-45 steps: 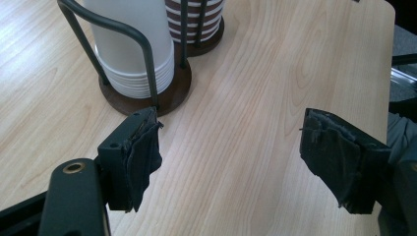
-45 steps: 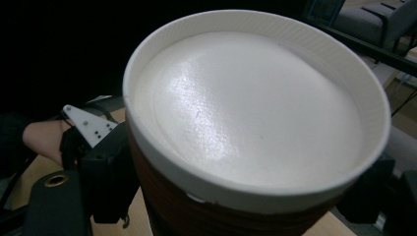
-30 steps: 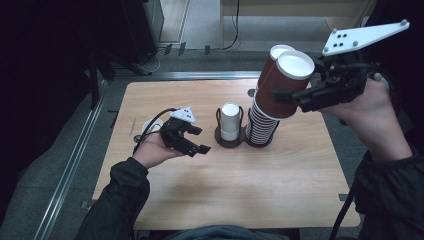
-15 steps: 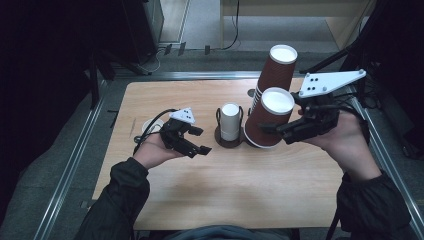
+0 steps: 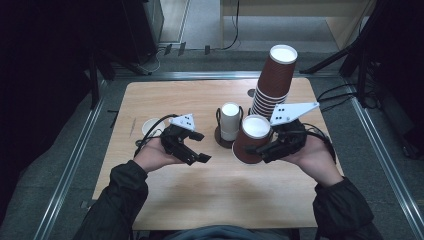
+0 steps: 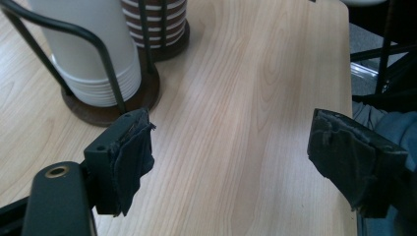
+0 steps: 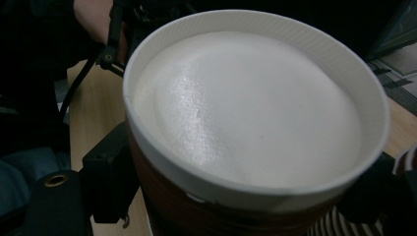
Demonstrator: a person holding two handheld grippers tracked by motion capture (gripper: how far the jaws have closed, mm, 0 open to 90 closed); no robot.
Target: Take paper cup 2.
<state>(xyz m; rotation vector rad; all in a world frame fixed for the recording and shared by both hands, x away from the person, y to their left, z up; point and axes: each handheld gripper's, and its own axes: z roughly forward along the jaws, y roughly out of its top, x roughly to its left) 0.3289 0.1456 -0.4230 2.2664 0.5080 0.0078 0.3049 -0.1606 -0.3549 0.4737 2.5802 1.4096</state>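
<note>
Holding brown cup (image 5: 252, 140) upright, right claw (image 5: 262, 149) pinches its sides, just right of white cup stack (image 5: 230, 121) in holder; probably above bench (image 5: 200, 190). Left claw (image 5: 192, 152) spread, empty, jaws just been opening.

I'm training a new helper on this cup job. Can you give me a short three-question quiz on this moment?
1. True or false: the right tool grips a brown cup.
2. What is between the left tool jaws? A) white cup B) nothing C) lid
3. The white cups stand in a wire ____.

Key: 1 true. 2 B; the jaws have just been opening. 3 holder.
</note>
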